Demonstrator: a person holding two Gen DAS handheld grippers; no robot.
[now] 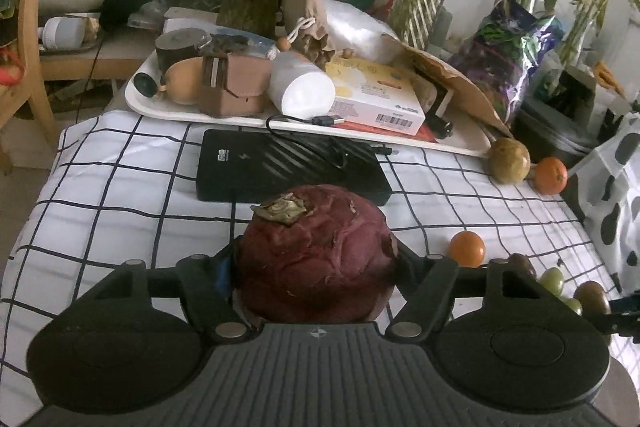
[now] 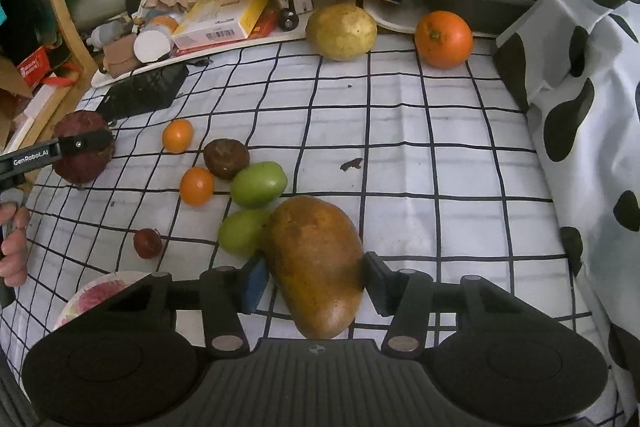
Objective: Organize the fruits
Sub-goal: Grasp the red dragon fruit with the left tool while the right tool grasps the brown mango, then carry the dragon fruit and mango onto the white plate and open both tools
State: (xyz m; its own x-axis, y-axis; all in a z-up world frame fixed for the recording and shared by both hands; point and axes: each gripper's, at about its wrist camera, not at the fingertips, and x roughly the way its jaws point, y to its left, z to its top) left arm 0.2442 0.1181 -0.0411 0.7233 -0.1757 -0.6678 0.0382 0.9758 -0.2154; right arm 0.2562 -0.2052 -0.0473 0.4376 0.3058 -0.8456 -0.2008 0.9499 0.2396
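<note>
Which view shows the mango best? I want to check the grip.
The right wrist view: the mango fills the centre between the right gripper pads, which touch both sides. The left wrist view doesn't show it.

The lower part of the dark red fruit [image 1: 316,255] is hidden behind the left gripper's [image 1: 316,267] body. The near end of the mango [image 2: 318,267] is covered by the right gripper [image 2: 312,275]. A patterned plate [image 2: 94,293] is mostly concealed. Only part of a hand [image 2: 14,247] is shown at the left edge. Box print [image 1: 376,103] is too blurred to be read.
</note>
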